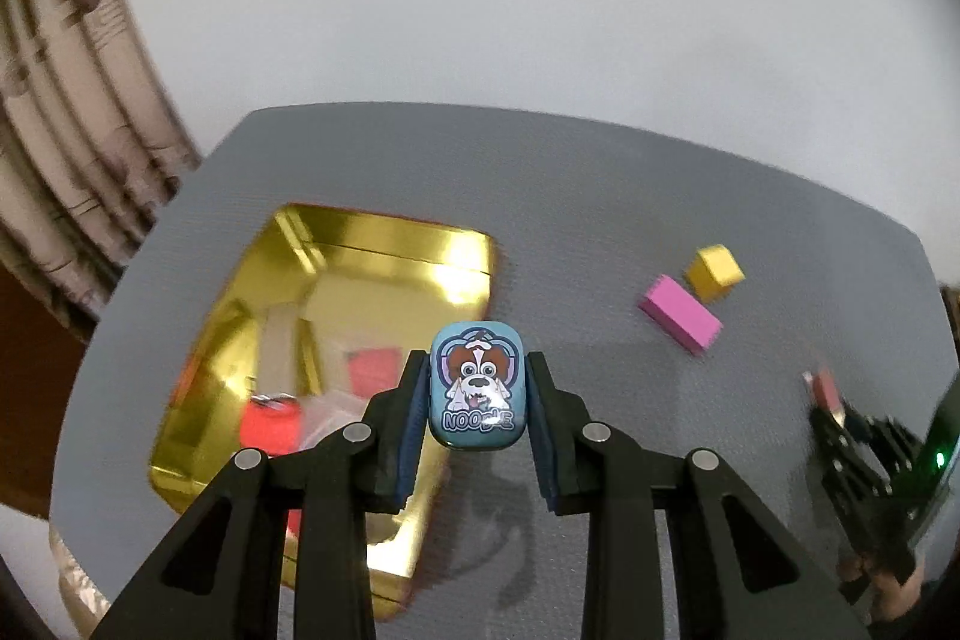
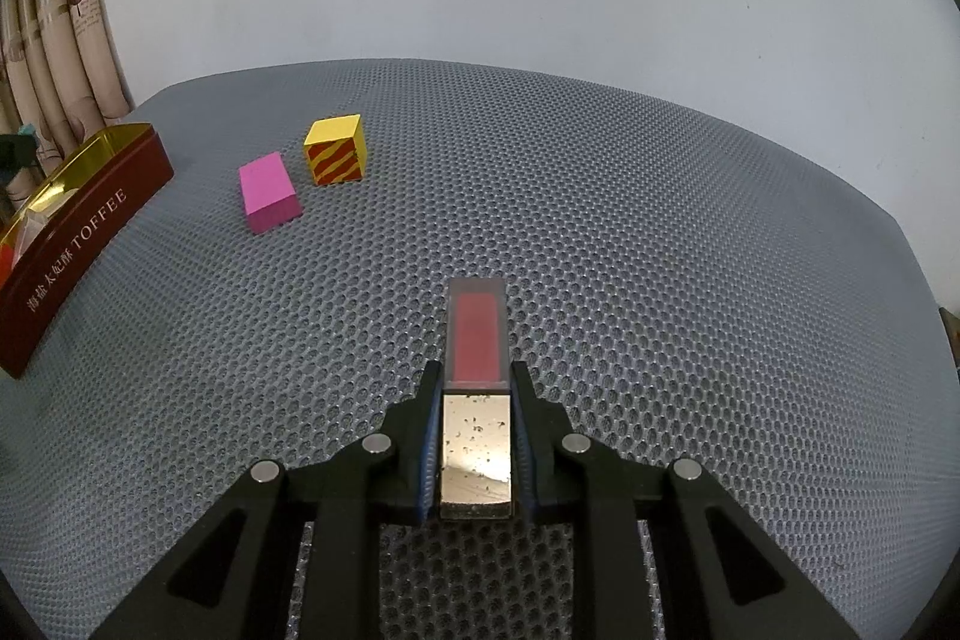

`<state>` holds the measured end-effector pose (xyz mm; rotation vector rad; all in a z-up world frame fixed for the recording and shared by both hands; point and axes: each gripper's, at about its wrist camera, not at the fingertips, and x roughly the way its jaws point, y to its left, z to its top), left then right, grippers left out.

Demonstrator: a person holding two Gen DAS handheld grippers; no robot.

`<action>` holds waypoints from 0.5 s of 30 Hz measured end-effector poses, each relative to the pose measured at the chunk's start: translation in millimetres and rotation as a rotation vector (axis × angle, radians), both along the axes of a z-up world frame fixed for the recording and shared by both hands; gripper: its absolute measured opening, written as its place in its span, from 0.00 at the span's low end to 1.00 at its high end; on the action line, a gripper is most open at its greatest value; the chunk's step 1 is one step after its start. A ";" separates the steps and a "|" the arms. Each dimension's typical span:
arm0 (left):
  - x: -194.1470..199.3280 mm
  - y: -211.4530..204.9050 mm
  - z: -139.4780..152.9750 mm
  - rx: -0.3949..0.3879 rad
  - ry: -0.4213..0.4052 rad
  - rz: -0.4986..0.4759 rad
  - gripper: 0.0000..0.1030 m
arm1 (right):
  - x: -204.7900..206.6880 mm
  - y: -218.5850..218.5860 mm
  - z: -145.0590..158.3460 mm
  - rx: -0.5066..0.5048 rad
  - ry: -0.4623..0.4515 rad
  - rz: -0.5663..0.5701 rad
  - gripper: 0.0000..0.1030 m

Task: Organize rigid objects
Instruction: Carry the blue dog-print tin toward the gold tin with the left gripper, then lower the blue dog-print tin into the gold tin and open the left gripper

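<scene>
Tin (image 1: 478, 386) in pale blue, small and rounded, with a cartoon dog and the word NOODLE on its lid, sits clamped between the jaws of the left gripper (image 1: 478, 388), the blue pads pressing its two long sides. It is held clear of the grey mesh surface (image 1: 600, 196), its shadow falling below the jaws. Left of the jaws and just under their left finger lies an open gold-lined toffee box (image 1: 336, 316), with red items resting inside, too blurred to name. Ahead and to the right of the left jaws lie a pink block (image 1: 681, 314) and a yellow cube (image 1: 714, 273), close together but apart.

The right gripper (image 2: 477, 403) has its jaws closed on a lipstick tube (image 2: 477, 382), gripping the mirrored gold cap end while the clear end with the red core sticks forward past the fingertips. In the left wrist view this gripper appears far to the right, blurred. From the right wrist, the pink block (image 2: 268, 199) and the yellow cube (image 2: 335, 150), striped red on its near face, lie ahead and left of the jaws, and the dark red side of the toffee box (image 2: 78, 244) lies farther left.
</scene>
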<state>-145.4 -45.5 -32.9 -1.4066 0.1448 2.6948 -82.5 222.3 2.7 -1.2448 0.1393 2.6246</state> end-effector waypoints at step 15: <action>-42.5 -68.6 -9.5 -0.016 -0.038 0.141 0.27 | -1.0 0.9 -1.1 0.007 -0.002 0.000 0.21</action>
